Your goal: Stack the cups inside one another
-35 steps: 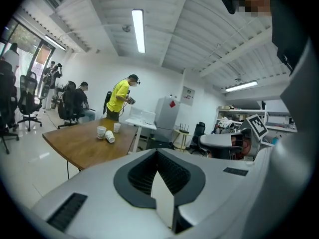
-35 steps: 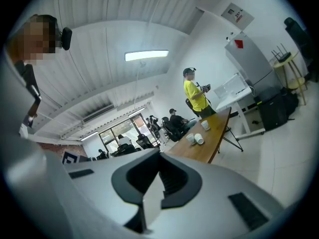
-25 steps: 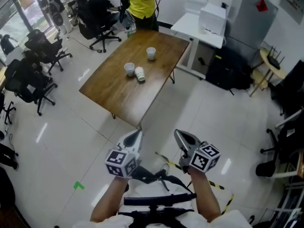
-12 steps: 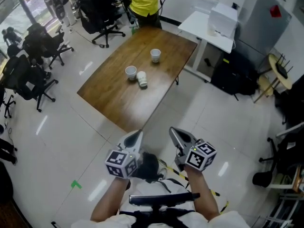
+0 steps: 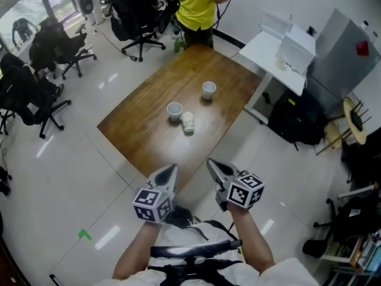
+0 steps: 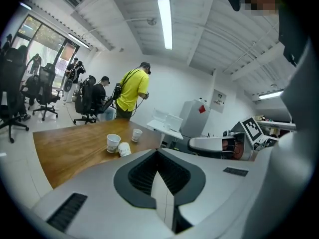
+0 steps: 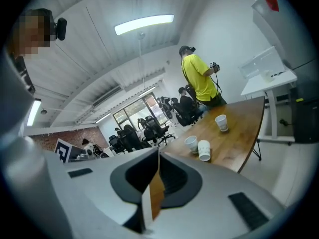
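The wooden table (image 5: 140,124) bears a lone upright cup (image 5: 208,90), a second cup (image 5: 174,110), and a tipped cup (image 5: 189,122) beside it.

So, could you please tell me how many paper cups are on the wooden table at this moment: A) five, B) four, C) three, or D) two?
C: the wooden table bears three, a cup with a second cup right beside it, and a third cup standing apart.

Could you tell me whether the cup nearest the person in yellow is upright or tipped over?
Upright: that cup stands on its base on the wooden table, open mouth facing up.
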